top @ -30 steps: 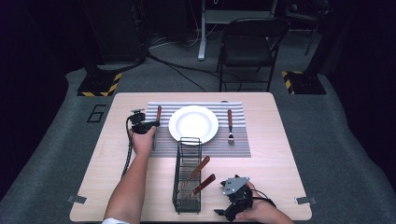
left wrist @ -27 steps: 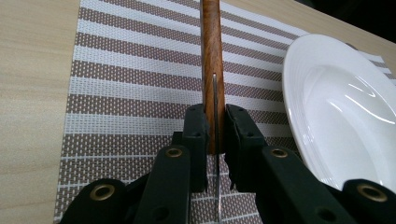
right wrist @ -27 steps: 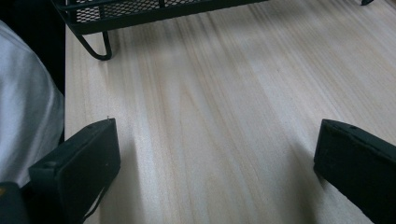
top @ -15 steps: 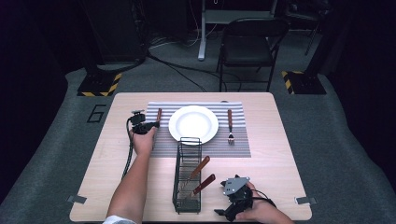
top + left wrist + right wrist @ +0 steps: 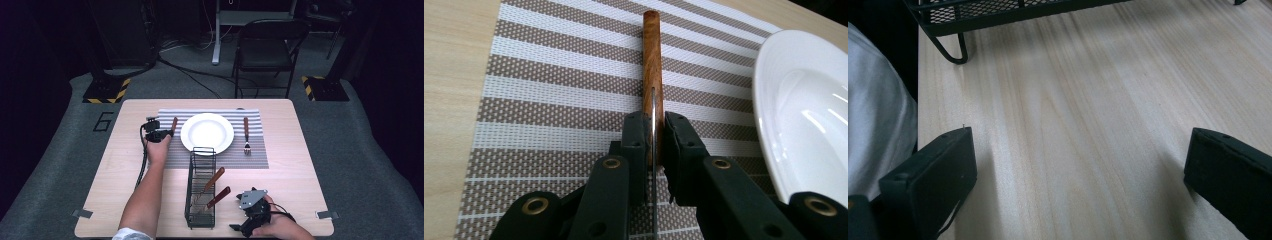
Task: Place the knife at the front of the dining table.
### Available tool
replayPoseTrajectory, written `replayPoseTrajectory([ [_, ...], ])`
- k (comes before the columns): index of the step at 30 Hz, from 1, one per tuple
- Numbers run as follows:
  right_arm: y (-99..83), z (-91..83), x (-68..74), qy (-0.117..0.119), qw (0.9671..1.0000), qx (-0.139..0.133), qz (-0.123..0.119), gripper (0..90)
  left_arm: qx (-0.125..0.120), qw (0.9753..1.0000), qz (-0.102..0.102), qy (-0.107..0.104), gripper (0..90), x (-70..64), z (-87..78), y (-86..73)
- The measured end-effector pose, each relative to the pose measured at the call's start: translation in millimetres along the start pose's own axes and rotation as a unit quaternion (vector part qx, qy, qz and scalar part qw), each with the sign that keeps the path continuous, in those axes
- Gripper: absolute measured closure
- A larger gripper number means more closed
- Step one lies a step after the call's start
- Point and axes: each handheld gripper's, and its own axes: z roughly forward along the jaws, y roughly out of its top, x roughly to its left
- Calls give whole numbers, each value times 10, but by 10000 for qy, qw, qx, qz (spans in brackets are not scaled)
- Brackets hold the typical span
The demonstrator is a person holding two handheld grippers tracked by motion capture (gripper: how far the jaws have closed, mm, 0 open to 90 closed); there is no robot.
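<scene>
— Nothing has moved since before?
— No. Left gripper point(image 5: 653, 145) jaws clamp the knife point(image 5: 652, 65) on the striped placemat point(image 5: 549, 100), beside the plate point(image 5: 804, 110).
— Right gripper point(image 5: 1078, 175)?
— Jaws wide over bare counter point(image 5: 1073, 100).

Claw point(image 5: 653, 145) grips knife point(image 5: 652, 70) beside plate point(image 5: 804, 110).

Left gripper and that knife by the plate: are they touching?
Touching. The left gripper view shows the left gripper with both jaws closed against the blade of the knife.

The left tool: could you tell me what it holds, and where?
A wooden-handled knife, clamped by its thin metal blade just below the handle.
</scene>
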Motion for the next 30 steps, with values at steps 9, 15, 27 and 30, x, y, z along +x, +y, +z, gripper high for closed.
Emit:
replayPoseTrajectory([
  [9,-2,-3,1,9,10000,7,4,0,-84,9998,-169,74,786,69,-33,-1],
  [15,-1,-1,-1,3,10000,1,-9,0,-124,9998,-159,67,726,102,-55,2],
  [27,-3,-2,5,0,10000,4,30,0,-146,9996,-213,106,683,183,-127,-12],
  [30,-2,-2,1,1,10000,0,2,0,-158,9997,-182,103,672,198,-144,-17],
])
